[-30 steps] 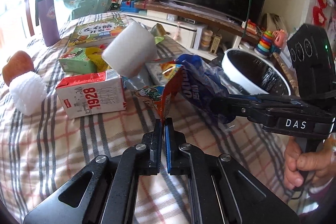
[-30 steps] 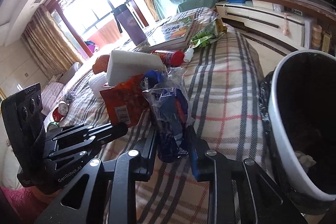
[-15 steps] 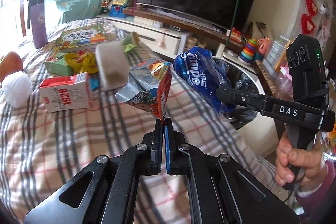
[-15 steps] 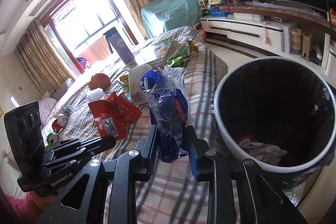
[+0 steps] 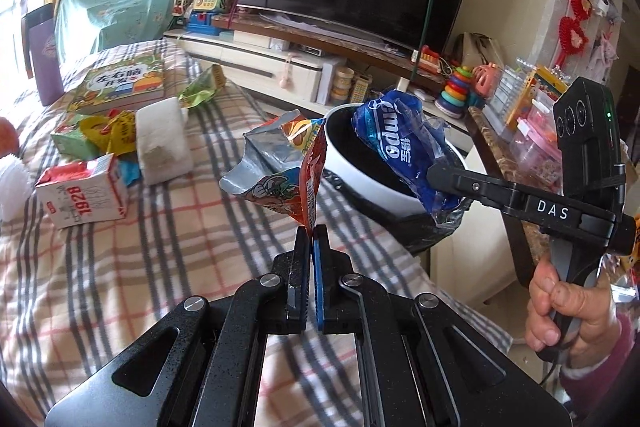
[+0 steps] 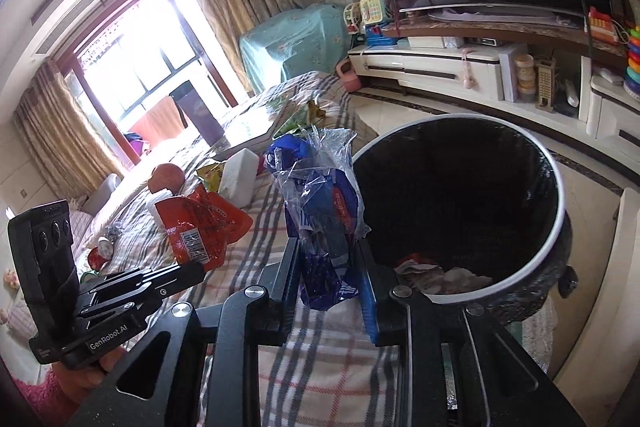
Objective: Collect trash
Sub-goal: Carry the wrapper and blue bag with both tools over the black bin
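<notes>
Left gripper (image 5: 310, 239) clenched on the orange wrapper (image 5: 288, 171); right gripper (image 6: 328, 259) grasping the blue bag (image 6: 324, 211).

Both have moved off the desk (image 5: 120, 267) toward the bin (image 6: 552, 227) since a second ago; the bag now hangs at its rim, the wrapper just beside. Bin contents look dim, its far side cut off; the box (image 5: 86, 191) and foam block (image 5: 162, 141) stay behind.

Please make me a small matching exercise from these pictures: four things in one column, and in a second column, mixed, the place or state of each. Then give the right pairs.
1. blue wrapper
2. orange snack bag
3. trash bin
4. red-and-white carton

a. lies on the checked blanket
b. pinched by the left gripper
c. clamped in the right gripper
d. stands beside the bed, some trash inside

Pairs: 1-c, 2-b, 3-d, 4-a
</notes>
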The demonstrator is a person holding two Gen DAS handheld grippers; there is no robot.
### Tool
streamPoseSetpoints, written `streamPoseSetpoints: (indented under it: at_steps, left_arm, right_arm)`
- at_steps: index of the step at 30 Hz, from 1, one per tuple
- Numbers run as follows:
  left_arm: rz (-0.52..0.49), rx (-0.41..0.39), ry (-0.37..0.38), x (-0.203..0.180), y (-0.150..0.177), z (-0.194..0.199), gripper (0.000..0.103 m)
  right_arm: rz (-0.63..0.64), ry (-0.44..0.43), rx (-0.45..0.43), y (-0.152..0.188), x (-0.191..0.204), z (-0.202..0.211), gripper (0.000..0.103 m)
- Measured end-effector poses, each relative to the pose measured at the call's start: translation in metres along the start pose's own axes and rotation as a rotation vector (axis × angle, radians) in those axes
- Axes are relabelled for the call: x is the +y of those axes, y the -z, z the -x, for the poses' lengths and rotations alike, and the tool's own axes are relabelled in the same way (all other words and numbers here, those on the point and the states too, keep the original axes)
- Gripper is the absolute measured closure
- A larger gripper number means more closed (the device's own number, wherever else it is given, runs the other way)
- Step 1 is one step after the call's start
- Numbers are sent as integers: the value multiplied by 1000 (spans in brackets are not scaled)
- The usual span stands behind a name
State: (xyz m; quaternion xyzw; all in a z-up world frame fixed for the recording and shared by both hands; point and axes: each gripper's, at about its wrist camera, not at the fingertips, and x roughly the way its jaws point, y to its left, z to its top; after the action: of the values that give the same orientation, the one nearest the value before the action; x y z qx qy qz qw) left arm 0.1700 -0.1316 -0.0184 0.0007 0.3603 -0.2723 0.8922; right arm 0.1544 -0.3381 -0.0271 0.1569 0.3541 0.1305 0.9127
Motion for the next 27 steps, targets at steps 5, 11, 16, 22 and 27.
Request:
streamPoseSetpoints:
  at_steps: [5,11,16,22,27]
  left_arm:
    - [-16,6,13,-12,-5,-6,101]
    - [-36,15,29,-25,-11,-15,101]
    - [-47,25,41,-36,-15,-22,101]
    - [-65,30,49,-46,-19,-27,101]
    - [-78,31,55,-53,-24,-31,101]
  right_arm:
    - [-17,17,-12,1,-11,8,76]
    - [-40,38,-26,0,-24,15,76]
    - [-55,52,-32,1,-34,21,76]
    - [-75,71,-41,0,-46,26,76]
    - [-88,84,-46,-1,-54,29,76]
